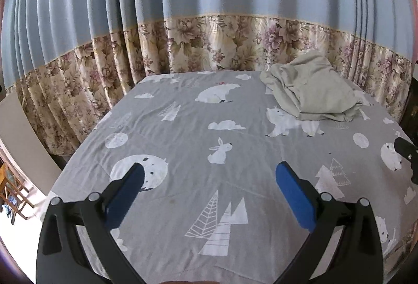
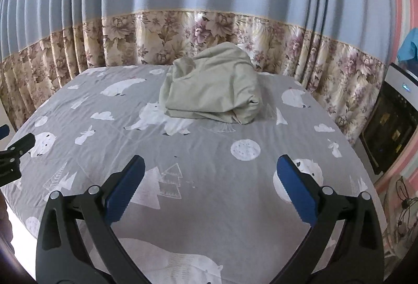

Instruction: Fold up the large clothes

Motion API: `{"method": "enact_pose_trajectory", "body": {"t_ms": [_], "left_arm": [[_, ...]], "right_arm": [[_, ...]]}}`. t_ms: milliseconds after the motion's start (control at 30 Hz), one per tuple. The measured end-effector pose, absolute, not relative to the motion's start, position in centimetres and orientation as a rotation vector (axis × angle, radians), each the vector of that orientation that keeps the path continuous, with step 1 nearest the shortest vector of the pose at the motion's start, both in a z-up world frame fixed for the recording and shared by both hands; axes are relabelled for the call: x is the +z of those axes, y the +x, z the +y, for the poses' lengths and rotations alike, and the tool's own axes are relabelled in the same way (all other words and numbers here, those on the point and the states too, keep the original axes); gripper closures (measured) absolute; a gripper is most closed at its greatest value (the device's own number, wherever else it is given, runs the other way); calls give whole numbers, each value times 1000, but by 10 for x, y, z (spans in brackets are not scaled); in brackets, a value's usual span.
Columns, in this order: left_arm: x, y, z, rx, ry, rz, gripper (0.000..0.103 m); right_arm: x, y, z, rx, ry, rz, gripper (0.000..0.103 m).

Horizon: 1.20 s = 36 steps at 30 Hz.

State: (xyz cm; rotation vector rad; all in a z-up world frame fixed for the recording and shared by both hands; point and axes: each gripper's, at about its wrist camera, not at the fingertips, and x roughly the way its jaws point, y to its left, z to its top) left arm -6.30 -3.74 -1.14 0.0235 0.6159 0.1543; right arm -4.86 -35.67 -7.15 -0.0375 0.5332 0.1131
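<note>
Over the near end of the bed, both grippers hang with nothing in them: the left gripper [image 1: 210,171] has its jaws spread wide, and so does the right gripper [image 2: 210,165]. Only bare printed bedsheet [image 2: 203,195] lies between the blue pads. The beige garment [image 2: 213,90] sits well apart from both, bunched in a rumpled heap by the floral curtain [image 2: 167,35]. To me it looks like folding hasn't started, so grabbing, spreading and every fold are still left.
</note>
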Motion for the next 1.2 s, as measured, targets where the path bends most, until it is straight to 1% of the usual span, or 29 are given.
{"method": "enact_pose_trajectory", "body": {"t_ms": [633,1200], "left_arm": [[-13,-48,-49,117,39,589,2],[-27,-27,-39,101,16,561,2]], "right_arm": [[-70,-33,-375,96,-5,517,3],[-85,-11,-371,103,-1,488,3]]}}
